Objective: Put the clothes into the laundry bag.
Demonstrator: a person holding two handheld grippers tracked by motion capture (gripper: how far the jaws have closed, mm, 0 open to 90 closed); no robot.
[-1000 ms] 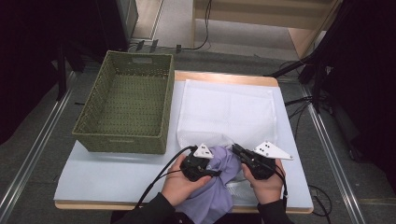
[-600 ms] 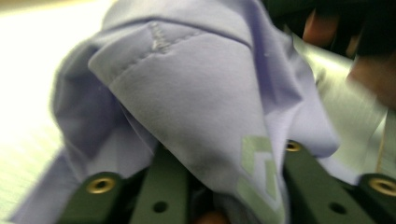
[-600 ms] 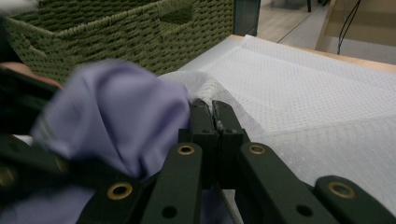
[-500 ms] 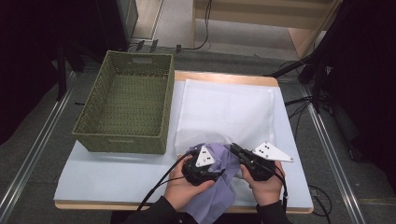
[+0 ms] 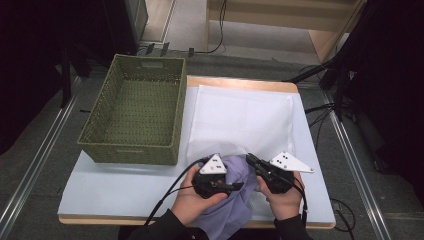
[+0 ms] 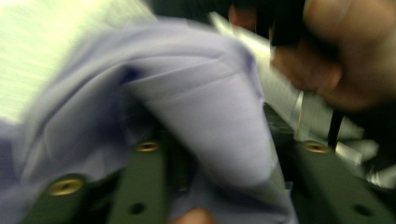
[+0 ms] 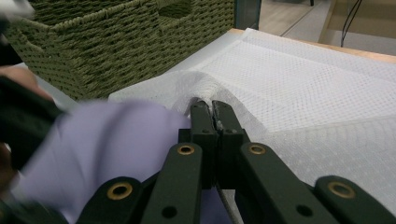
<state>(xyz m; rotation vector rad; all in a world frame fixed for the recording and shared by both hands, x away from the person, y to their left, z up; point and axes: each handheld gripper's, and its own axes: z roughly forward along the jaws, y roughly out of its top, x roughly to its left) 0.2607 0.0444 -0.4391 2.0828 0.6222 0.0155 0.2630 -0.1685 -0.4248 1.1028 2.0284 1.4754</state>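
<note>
My right fingers (image 7: 213, 108) are pressing tight together, pinching a raised fold of the thin white dotted cloth (image 5: 240, 120) right at its near edge, where it is meeting the crumpled lavender fabric garment (image 5: 230, 205). My left fingers (image 6: 215, 186) are sitting part-spread with a thick fold of that lavender garment bulging up between them; their jaws have just been closing in again after opening, and through the blur I am not able to tell whether the pads are actually biting on the fabric.

What I am worrying about: the right pinch may be catching only the white cloth and not the lavender layer, so any pull could be dragging the wrong sheet across the pale counter (image 5: 125, 185) and rucking it further. On the left, a loose bunch between half-spread fingers could be slipping out the moment I lift, and much of the garment is already hanging over the near counter edge, so its own weight may be drawing it off towards the floor.

Both of the person's hands are sitting low at the near edge, close together. The left hand (image 5: 192, 200) is pointing its gripper across towards the right one; the right hand (image 5: 282, 192) is aiming up and leftward. The green woven rectangular basket (image 5: 132, 117) is standing well apart at the far left.
</note>
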